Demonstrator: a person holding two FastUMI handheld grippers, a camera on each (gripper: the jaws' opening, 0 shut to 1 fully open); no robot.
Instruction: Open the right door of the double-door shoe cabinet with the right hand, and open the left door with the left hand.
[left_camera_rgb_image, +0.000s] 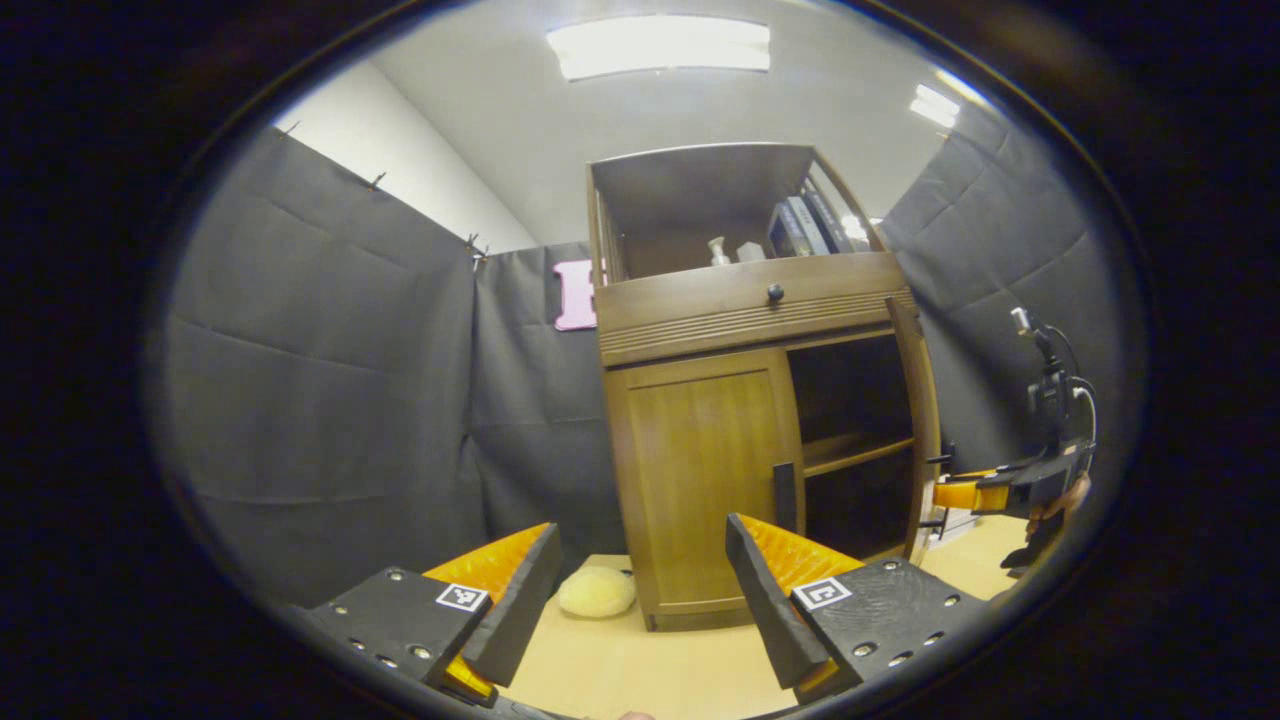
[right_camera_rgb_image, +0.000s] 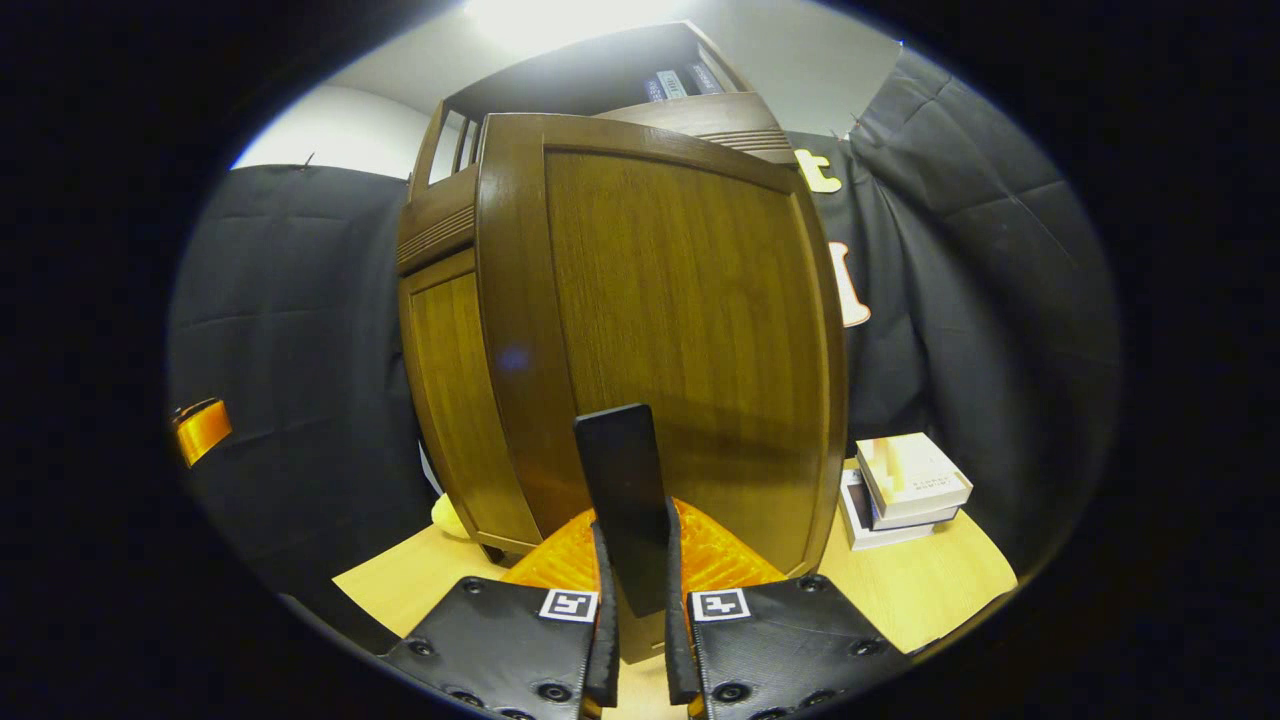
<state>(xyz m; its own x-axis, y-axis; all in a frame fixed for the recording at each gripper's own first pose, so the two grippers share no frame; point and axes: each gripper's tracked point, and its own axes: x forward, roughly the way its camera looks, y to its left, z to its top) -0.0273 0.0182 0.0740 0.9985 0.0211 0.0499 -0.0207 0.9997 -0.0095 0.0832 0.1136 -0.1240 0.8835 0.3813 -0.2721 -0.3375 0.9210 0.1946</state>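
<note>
Right tongs (right_camera_rgb_image: 635, 610) clamp the dark handle (right_camera_rgb_image: 628, 505) of the right door (right_camera_rgb_image: 680, 340), which stands swung open; the left gripper view shows them at the far right (left_camera_rgb_image: 975, 495) beside the open compartment. Left tongs (left_camera_rgb_image: 640, 590) hang spread apart in front of the closed left door (left_camera_rgb_image: 700, 470). Pale wooden tabletop (left_camera_rgb_image: 640, 670) carries the shoe cabinet (left_camera_rgb_image: 740, 300), a yellow fluffy thing (left_camera_rgb_image: 596, 592) at its left foot, and stacked boxes (right_camera_rgb_image: 905, 490) to its right. Black cloth walls surround the booth under ceiling lights (left_camera_rgb_image: 658, 46).
</note>
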